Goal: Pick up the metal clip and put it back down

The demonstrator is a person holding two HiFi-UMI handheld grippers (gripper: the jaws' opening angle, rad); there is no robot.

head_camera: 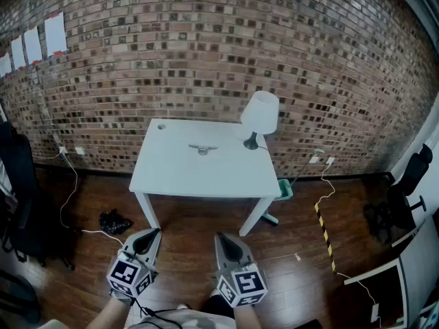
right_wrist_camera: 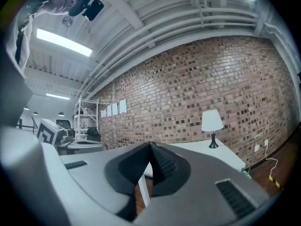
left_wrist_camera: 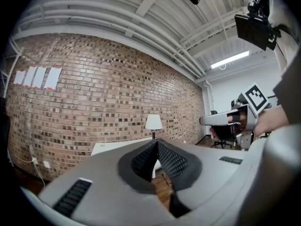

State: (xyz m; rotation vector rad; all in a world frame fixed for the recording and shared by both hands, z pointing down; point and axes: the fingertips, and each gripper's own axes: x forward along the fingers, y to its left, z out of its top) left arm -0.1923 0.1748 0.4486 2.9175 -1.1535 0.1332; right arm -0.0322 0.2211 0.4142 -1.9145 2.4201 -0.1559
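A small metal clip (head_camera: 202,149) lies near the middle of the white table (head_camera: 171,177), toward its far side. Both grippers hang well short of the table, over the wooden floor near the bottom of the head view. My left gripper (head_camera: 152,234) is shut, its tips meeting with nothing between them; in the left gripper view its ribbed pads (left_wrist_camera: 170,160) touch at the front. My right gripper (head_camera: 222,239) is shut and empty too, and its pads (right_wrist_camera: 162,162) close to a point in the right gripper view. The clip is too small to make out in either gripper view.
A white lamp (head_camera: 260,116) stands at the table's far right corner, against the brick wall (head_camera: 206,53). A black bundle (head_camera: 114,222) lies on the floor left of the table, cables trail along the wall, and a yellow-black strip (head_camera: 324,234) runs at the right.
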